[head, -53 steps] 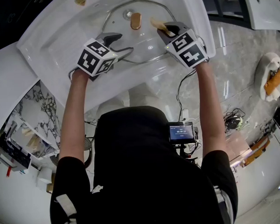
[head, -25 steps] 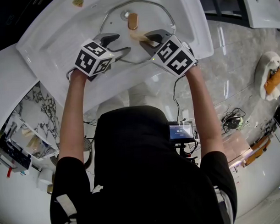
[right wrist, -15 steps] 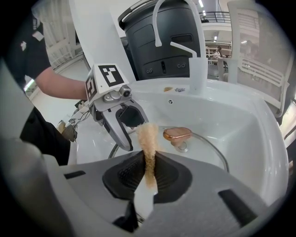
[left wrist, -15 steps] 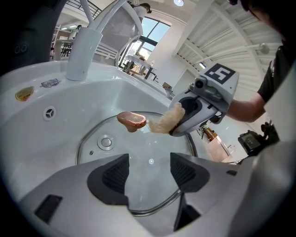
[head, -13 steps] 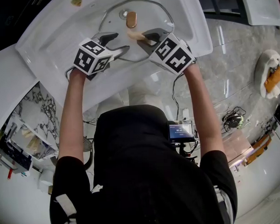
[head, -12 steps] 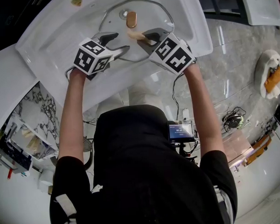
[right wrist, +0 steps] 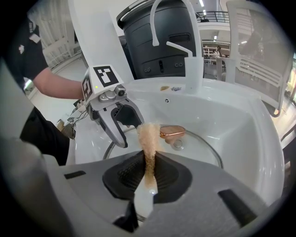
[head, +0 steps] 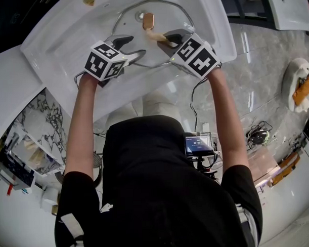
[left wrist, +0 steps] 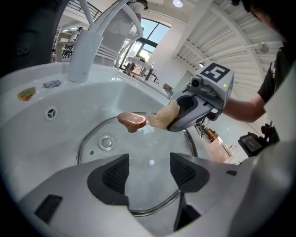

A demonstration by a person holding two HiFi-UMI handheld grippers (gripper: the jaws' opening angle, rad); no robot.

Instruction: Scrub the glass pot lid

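The glass pot lid (head: 170,14) lies flat in the white sink (head: 65,45), its copper knob (head: 149,20) near the middle. My right gripper (head: 171,38) is shut on a tan scrub sponge (head: 156,36), whose tip rests on the glass beside the knob (right wrist: 172,131). In the right gripper view the sponge (right wrist: 148,136) stands up between the jaws (right wrist: 149,173). My left gripper (head: 130,49) is open over the lid's near-left rim. In the left gripper view the glass (left wrist: 138,152) and rim show between its spread jaws (left wrist: 149,171), with the sponge (left wrist: 163,118) against the knob (left wrist: 132,121).
The white faucet (left wrist: 85,51) rises at the sink's far side, with an overflow hole (left wrist: 51,112) and a small sticker (left wrist: 27,94) on the basin wall. A black bin (right wrist: 162,41) stands behind the sink. Cables (head: 256,132) lie on the marble floor at my right.
The right gripper carried the sponge leftward across the glass from the lid's right side to beside the knob, then eased slightly back right. The left gripper stayed at the near rim.
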